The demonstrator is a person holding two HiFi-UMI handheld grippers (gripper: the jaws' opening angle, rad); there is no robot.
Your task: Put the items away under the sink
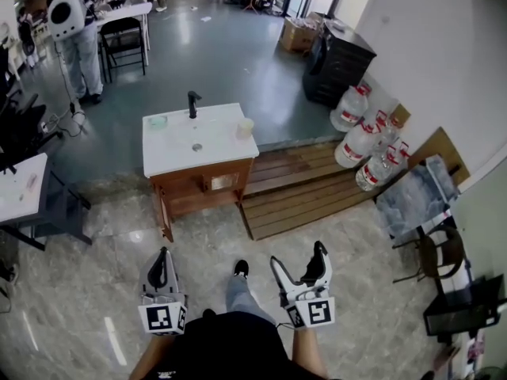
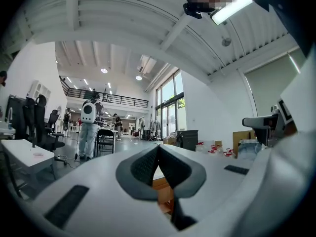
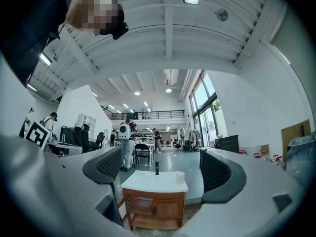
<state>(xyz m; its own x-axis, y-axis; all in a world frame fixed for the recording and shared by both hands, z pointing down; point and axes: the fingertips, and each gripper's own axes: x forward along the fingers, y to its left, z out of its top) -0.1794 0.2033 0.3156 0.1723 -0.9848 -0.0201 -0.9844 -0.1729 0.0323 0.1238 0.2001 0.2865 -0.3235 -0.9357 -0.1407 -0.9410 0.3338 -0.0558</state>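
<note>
A white sink top [image 1: 215, 146] with a black faucet [image 1: 192, 103] stands on a wooden cabinet [image 1: 207, 186] a few steps ahead of me. On the top are a pale cup [image 1: 245, 127] at the right and a small greenish dish [image 1: 157, 121] at the left. My left gripper [image 1: 163, 253] is held low in front of me, shut and empty. My right gripper [image 1: 299, 258] is open and empty. The right gripper view frames the sink [image 3: 154, 181], faucet [image 3: 157, 168] and cup [image 3: 179, 177] between the open right gripper [image 3: 163, 169]. In its own view the left gripper [image 2: 159, 149] shows its pads pressed together.
A low wooden platform [image 1: 309, 184] lies right of the cabinet, with large water jugs [image 1: 364, 141] and a black cabinet [image 1: 337, 66] beyond. At the left are a white table [image 1: 20, 188], a person with a white backpack [image 1: 75, 30] and a chair [image 1: 123, 42].
</note>
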